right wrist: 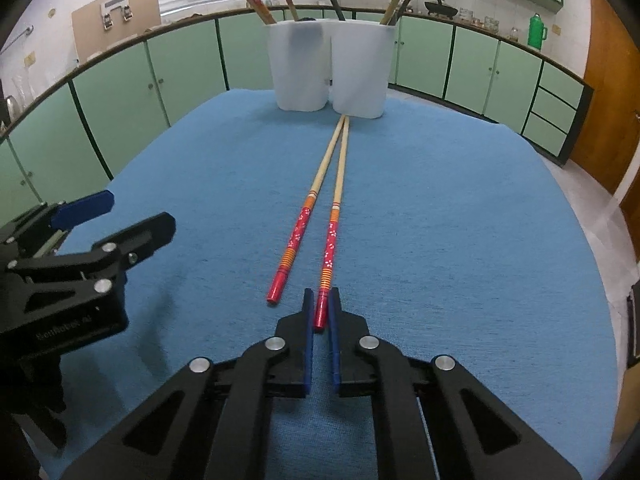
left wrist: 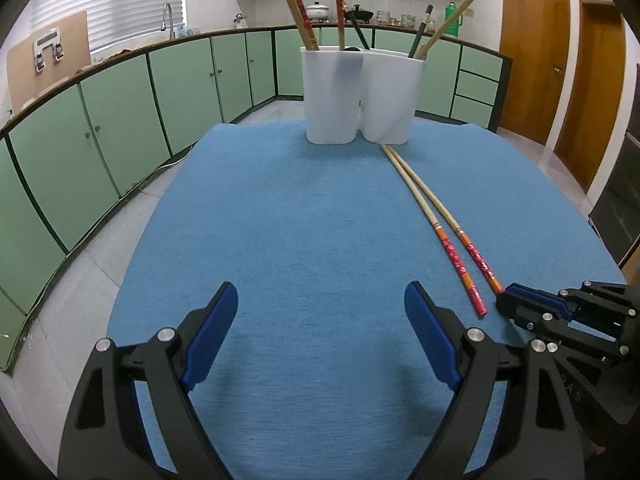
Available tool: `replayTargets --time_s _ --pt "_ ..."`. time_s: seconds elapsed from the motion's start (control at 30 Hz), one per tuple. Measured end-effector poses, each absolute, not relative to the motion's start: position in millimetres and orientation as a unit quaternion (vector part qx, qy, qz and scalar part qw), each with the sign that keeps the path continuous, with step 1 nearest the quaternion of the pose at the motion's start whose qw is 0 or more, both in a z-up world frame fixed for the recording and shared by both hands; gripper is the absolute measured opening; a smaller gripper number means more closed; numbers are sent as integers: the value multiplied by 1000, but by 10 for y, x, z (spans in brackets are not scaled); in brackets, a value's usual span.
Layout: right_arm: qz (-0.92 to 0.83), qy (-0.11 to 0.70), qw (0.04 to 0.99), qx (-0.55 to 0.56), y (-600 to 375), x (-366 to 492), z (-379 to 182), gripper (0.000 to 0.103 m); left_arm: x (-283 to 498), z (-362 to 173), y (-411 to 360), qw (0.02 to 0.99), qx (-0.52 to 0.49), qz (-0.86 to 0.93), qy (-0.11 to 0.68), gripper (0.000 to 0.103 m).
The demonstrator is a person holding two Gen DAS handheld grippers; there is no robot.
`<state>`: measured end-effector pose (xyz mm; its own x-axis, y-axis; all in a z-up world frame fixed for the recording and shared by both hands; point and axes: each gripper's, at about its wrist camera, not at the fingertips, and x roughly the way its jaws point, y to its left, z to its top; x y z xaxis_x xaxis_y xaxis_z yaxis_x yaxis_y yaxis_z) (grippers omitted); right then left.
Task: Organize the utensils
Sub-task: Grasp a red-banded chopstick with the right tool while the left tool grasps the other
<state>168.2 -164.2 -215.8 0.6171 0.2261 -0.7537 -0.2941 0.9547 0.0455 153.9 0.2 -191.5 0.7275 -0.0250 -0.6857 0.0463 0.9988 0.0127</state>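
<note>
Blue cloth covers the table, both grippers low over its near end. Right gripper has its blue pads pinched on the red painted end of the right chopstick, jaws nearly together with the stick's butt between them. Stick lies flat on the cloth, pale tip pointing away toward the holder. Left chopstick lies free just beside it, red end a bit left of the right gripper's fingers, not touched. The two tips converge and almost meet right at the foot of the white utensil holder. Holder has two joined compartments, stands upright at the far end of the cloth; more chopsticks and dark-handled utensils stick out of both compartments, leaning outward.

Left gripper jaws spread wide, nothing between the pads, hovering over bare cloth to the left of the chopstick pair. In the left wrist view the right gripper sits at the lower right, at the butt of the outer chopstick. Green cabinets run around the room behind the table.
</note>
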Motion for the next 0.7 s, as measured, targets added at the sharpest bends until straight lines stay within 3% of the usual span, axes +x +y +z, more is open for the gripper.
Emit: replayTargets --time_s 0.37,0.7 --pt "109 407 907 -14 -2103 1659 -2110 5 1541 -1955 -332 923 -12 -55 380 82" --pt "81 404 911 5 -2478 1696 -2120 5 1648 -2084 -673 906 -12 -70 418 71"
